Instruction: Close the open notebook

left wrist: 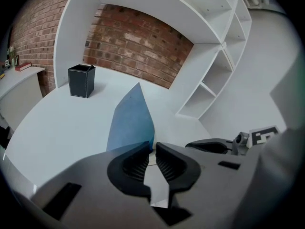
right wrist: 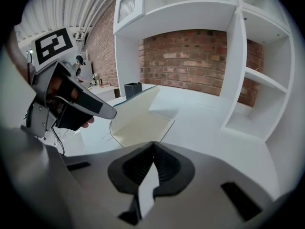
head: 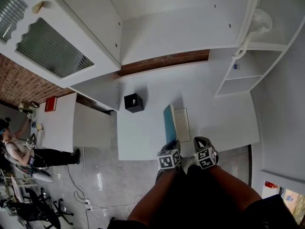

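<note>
While notebook [head: 181,124] lies near front edge of desk [head: 143,137], its blue cover [head: 169,123] stands raised, left gripper [left wrist: 153,149] pinched on the cover's near edge. Right gripper [right wrist: 153,144] just beside, jaws together, empty. Black box [head: 134,102] well apart, back left. Bare desktop runs right to shelf unit [head: 238,75].

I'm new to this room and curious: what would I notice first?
A notebook lies near the front of the white desk. Its blue cover stands up, with the near edge at the left hand-held gripper, and its cream page lies flat beside the cover. Farther back on the left sits a small black box, with a brick wall behind the desk.
</note>
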A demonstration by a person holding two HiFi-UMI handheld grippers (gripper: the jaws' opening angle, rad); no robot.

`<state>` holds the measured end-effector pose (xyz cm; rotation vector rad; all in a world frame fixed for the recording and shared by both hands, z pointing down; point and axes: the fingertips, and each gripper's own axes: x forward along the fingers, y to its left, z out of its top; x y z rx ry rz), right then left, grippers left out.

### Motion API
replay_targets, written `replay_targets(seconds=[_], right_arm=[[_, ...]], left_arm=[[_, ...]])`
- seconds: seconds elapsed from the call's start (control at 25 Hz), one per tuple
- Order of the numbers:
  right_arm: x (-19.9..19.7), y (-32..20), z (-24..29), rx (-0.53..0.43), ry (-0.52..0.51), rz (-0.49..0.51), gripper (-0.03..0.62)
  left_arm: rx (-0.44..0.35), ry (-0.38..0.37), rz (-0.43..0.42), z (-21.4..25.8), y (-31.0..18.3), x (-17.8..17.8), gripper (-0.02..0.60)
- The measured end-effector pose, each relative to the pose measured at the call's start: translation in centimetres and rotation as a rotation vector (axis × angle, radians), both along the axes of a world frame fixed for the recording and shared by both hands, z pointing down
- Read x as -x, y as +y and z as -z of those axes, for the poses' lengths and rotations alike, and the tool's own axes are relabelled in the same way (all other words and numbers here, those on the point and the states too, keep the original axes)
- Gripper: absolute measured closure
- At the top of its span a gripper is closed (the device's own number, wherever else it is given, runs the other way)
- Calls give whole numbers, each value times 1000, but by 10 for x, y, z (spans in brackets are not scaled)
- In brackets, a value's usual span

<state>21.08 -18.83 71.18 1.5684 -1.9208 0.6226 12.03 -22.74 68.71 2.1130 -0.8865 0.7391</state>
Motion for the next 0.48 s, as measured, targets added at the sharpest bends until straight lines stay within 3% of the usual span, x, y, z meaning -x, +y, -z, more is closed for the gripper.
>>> replay_targets(seconds=[0.2, 0.48], right_arm=[[-13, 12, -4, 17, -11, -22, 595], [-34, 21, -10, 30, -12, -44, 595]], left_arm=[[20, -39, -48, -13, 11, -18, 538], [70, -21, -53, -34, 17, -39, 526]])
